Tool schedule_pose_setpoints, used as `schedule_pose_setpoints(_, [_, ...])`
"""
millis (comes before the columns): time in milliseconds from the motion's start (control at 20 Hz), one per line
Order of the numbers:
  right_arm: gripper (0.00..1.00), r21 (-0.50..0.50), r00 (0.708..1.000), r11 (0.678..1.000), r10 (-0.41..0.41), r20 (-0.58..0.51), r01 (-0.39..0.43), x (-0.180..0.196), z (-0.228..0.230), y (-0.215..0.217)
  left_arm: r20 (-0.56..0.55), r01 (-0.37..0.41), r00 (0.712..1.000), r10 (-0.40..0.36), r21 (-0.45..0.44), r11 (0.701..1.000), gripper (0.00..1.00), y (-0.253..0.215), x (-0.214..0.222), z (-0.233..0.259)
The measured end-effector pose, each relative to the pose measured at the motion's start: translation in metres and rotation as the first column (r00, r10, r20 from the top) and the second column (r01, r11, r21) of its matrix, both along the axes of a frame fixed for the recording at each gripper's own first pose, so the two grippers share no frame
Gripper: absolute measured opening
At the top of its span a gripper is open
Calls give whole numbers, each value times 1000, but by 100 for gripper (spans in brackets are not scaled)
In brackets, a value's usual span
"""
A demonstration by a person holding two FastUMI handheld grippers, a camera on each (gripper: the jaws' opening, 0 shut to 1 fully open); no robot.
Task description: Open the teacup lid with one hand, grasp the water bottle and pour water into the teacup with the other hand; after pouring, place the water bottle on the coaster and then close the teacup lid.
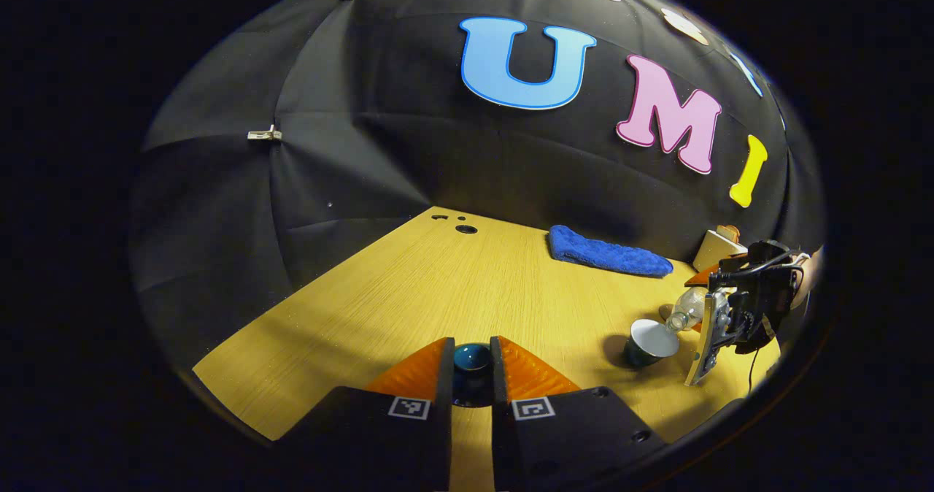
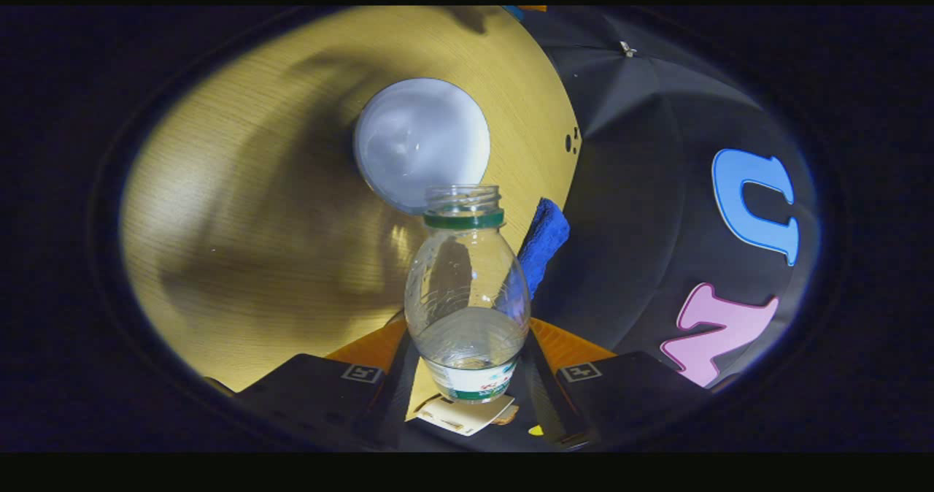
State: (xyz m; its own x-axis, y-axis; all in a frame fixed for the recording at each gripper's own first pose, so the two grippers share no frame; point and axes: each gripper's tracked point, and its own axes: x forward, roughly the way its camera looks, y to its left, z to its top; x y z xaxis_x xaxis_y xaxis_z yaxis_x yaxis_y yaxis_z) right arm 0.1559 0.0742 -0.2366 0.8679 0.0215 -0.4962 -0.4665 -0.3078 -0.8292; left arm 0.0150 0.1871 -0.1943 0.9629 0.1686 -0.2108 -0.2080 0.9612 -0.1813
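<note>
Lid (image 1: pixel 471 358) sat pinched in our left hand-held gripper (image 1: pixel 471 375), low over bench (image 1: pixel 408 295). Our right hand-held gripper (image 2: pixel 467 375) squeezed water bottle (image 2: pixel 467 295), tipped over teacup (image 2: pixel 422 141). Tip too fast, water might miss, wet bench.

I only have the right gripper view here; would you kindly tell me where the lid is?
Observer: The left gripper holds the lid between its fingers, off to one side and apart from the cup.
Operator: Thank you. How does the bottle lie, seen from the side?
Observer: The bottle is tipped far over, with its mouth at the cup's rim.
Operator: And how does the cup stand?
Observer: It stands upright on the table.
</note>
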Motion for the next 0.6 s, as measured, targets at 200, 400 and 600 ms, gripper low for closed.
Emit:
schedule_pose_setpoints(200, [72, -35, 1000, 999, 2, -5, -3, 2, 3, 0, -8, -10, 1000, 10, -20, 1000, 27, 3, -4, -4])
schedule_pose_setpoints(400, [72, -59, 1000, 998, 19, -8, -20, 3, 5, 2, -7, -15, 1000, 15, -24, 1000, 23, 5, -6, -6])
schedule_pose_setpoints(600, [72, -88, 999, 996, 32, -13, -33, 5, 8, 4, -6, -17, 1000, 17, -18, 1000, 27, 6, -7, -6])
